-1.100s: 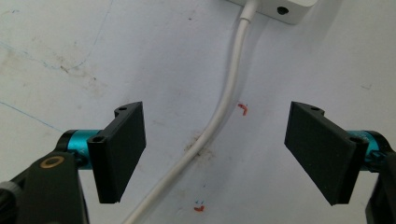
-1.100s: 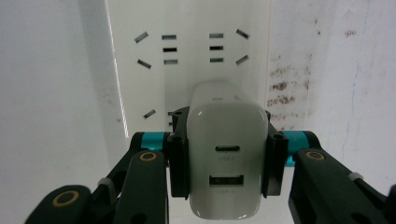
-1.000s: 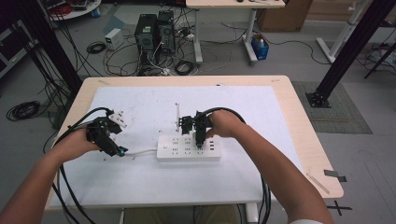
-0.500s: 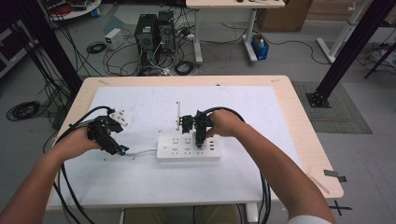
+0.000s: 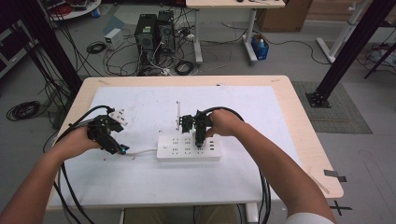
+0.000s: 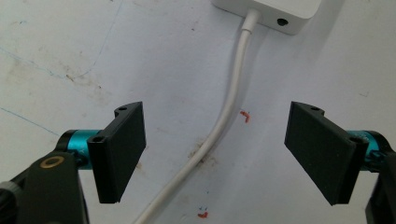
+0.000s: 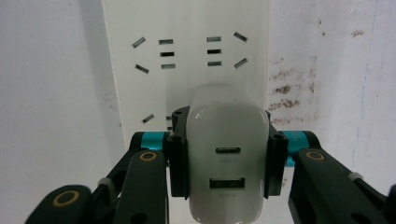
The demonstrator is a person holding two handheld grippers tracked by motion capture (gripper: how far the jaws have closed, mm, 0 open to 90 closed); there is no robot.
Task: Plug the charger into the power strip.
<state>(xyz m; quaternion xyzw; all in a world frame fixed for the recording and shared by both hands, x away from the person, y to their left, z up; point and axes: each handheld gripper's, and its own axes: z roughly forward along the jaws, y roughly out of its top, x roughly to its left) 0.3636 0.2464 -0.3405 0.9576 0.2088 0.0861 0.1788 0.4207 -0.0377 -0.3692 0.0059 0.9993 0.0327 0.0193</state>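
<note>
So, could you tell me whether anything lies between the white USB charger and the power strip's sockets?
Nothing visible does: the right gripper clamps the white USB charger directly over the white power strip, whose sockets ahead are free.

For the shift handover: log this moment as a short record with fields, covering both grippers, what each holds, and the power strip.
right gripper: shut on the white charger, held over the power strip
charger ports: two on its facing end, upper one marked USB-C
left gripper: open, jaws either side of the strip's white cable, not pressing it
power strip: white, flat on the white mat, cable leaving its left end
plugged in: cannot tell
</note>
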